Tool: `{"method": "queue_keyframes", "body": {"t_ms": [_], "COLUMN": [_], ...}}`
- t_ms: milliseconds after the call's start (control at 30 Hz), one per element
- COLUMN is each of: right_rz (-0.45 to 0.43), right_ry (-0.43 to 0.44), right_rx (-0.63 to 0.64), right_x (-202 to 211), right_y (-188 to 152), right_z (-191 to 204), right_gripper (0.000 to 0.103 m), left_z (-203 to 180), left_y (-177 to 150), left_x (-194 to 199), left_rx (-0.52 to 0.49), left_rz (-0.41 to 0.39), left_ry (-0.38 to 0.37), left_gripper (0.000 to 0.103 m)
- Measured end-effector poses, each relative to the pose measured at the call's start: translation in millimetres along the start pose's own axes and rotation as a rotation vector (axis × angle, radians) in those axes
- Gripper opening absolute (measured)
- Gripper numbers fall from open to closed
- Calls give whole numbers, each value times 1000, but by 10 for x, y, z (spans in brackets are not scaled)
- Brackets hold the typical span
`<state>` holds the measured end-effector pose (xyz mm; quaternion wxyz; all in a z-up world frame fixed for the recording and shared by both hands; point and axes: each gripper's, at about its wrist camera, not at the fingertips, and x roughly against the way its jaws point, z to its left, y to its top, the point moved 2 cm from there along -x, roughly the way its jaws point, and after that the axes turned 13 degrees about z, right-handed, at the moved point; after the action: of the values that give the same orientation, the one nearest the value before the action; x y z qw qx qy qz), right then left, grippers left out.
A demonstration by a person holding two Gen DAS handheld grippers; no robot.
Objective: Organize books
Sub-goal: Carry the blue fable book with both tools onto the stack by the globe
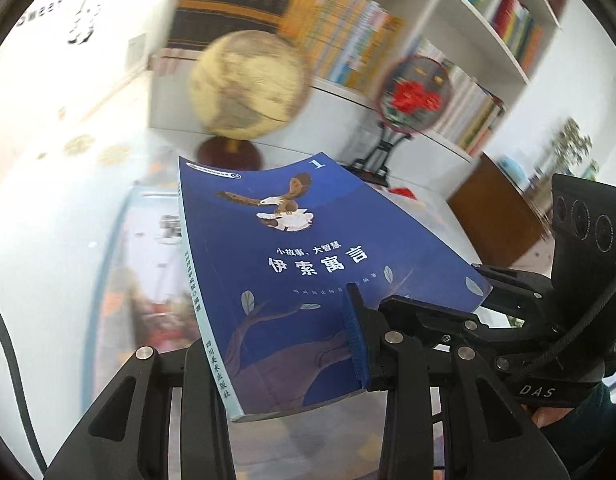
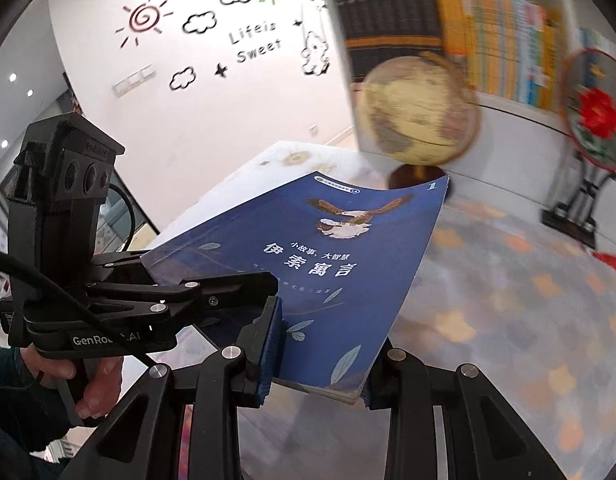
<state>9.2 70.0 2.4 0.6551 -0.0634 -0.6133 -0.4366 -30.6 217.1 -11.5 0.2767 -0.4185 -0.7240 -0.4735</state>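
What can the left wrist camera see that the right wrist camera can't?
Only the left wrist view shows the higher shelves of the white bookcase and a brown cabinet with a plant behind it.

Only the right wrist view shows the wall stickers, a sun, clouds and "Life is Sweet", and the person's hand gripping the left gripper's handle.

Both show the blue book with the eagle, held up by both grippers, plus the globe and the round red-flower ornament on its stand.

Two black claws, left [image 1: 281, 354] and right [image 2: 314, 354], with ribbed blue pads [image 1: 355, 334], silver screws, black cables, "GenRobot.AI" lettering; dark sleeve [image 2: 5, 364].
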Motion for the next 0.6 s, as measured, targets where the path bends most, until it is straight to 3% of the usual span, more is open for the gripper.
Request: {"method": "queue_keyframes", "body": {"t_ms": [233, 600], "right_rz": [55, 151], "right_ry": [-15, -53], "right_rx": [9, -73], "right_x": [-408, -878], "right_y": [306, 423], "right_z": [259, 70], "right_gripper": [32, 34], "left_z": [506, 786], "left_y": [45, 38], "left_x": [-99, -474], "left_rx": [46, 81], "left_rz": [23, 71], "left_ry": [-21, -84], "left_gripper": [33, 33]}}
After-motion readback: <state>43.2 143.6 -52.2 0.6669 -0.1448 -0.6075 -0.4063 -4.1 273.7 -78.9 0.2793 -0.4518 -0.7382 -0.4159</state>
